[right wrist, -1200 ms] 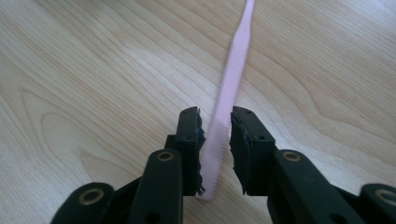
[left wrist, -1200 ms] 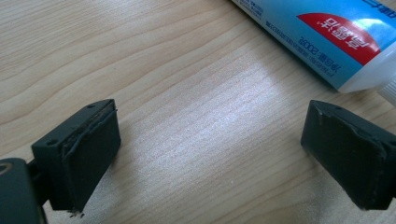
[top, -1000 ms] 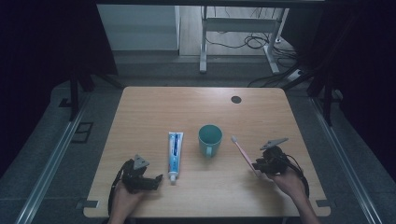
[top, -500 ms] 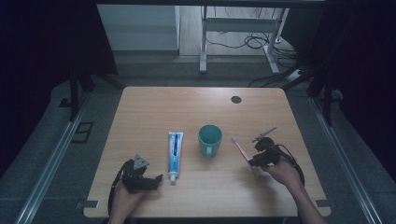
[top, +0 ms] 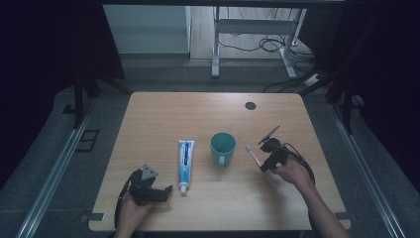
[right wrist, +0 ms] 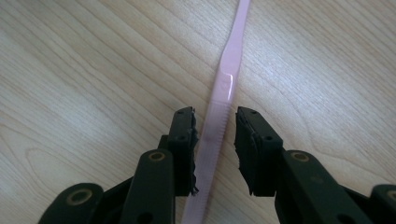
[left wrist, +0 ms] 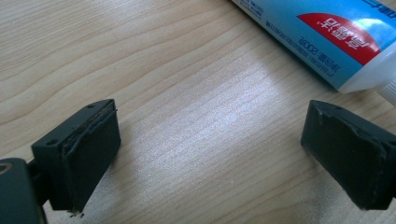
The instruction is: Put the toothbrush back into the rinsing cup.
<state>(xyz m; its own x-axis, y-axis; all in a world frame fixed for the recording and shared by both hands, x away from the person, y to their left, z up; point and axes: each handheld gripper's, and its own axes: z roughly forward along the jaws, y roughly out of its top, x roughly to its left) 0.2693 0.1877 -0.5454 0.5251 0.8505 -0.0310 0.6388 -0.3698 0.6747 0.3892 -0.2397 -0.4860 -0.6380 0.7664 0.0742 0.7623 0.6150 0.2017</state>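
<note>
The slim pale-pink plastic toothbrush (right wrist: 223,100) runs up the middle of my right gripper view, its handle between the two black jaws of my right gripper (right wrist: 215,135). They have just closed a little further, with the handle between them. The left pad looks against it; a sliver of gap shows on the right, so I judge the pinch light. In the high view the toothbrush (top: 253,153) sits right of centre, bristle end pointing toward the teal ceramic mug (top: 223,148) just to its left. I read this as the carry step: brush lifted, heading for the mug. Next calls for tipping the brush upright over the rim. Further left lies the white-and-blue toothpaste tube (top: 185,158) on the light wooden table (top: 163,114). My left gripper (top: 148,191), lower left, rests with jaws spread wide on nothing.
</note>
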